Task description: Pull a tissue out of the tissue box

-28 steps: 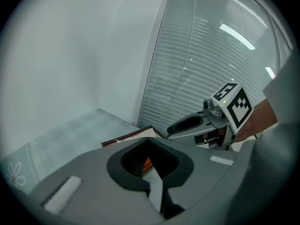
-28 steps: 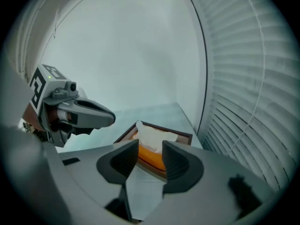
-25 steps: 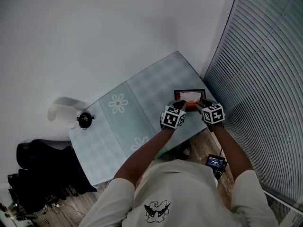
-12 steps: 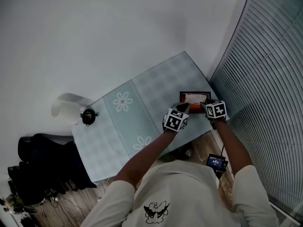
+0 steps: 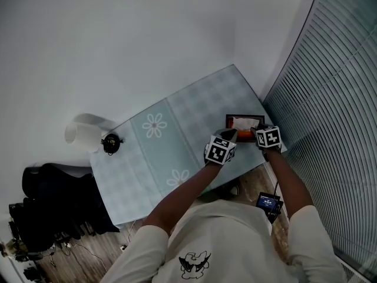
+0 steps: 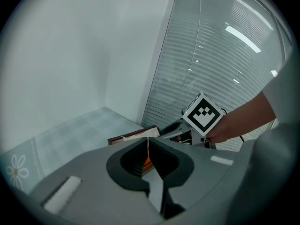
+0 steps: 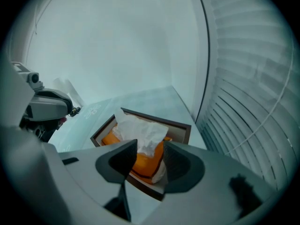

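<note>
- Pale checked table (image 5: 177, 134) is lying under both grippers, which are staying where they were half a second ago.
- Left gripper (image 6: 148, 142) is pinching its jaws almost together on the near wall of the tissue box (image 7: 180, 125).
- Right gripper (image 7: 150, 149) is holding its jaws apart, with the white tissue (image 7: 140, 128) standing between their tips, unclamped.
- Tissue box is sitting at the table's right end, near its front edge, beside the window blinds (image 5: 336, 99).
</note>
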`<state>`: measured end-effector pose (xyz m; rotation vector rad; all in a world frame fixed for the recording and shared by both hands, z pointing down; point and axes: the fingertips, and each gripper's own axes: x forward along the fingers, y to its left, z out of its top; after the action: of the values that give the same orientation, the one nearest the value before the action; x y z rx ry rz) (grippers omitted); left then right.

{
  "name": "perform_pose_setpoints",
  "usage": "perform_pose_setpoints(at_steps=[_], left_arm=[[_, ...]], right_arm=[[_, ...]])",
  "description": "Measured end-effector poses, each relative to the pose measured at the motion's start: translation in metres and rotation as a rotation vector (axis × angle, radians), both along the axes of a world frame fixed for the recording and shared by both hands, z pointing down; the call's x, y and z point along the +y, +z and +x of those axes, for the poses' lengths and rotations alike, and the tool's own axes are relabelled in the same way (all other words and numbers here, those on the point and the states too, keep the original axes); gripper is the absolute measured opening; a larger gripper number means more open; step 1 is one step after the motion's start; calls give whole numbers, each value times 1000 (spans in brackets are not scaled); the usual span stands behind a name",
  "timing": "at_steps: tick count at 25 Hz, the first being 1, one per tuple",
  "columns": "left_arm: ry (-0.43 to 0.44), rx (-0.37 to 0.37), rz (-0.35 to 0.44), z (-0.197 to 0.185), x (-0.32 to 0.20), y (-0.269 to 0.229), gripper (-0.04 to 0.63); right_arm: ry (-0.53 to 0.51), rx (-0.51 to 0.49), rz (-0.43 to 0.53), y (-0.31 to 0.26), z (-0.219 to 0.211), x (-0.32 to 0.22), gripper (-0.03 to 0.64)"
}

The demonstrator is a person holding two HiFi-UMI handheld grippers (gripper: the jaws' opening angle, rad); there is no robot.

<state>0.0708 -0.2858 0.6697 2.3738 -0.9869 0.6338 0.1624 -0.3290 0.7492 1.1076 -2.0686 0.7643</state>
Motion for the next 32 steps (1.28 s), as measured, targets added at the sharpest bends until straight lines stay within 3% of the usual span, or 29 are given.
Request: perform_pose_setpoints(at_steps=[5,12,22,32], left_arm=[[4,2,6,-1,2,-1,11],[7,0,2,-5,2,2,6],[6,4,3,-11,0,0,6],[21,-4,10,-11,4,0,6]], right_arm=[[-9,40,1,2,-1,0,172],[-26,80,-7,3,-2,-3,18],[-41,70,32,-9,-7,-1,15],[-31,41,152,-61,-10,6,15]])
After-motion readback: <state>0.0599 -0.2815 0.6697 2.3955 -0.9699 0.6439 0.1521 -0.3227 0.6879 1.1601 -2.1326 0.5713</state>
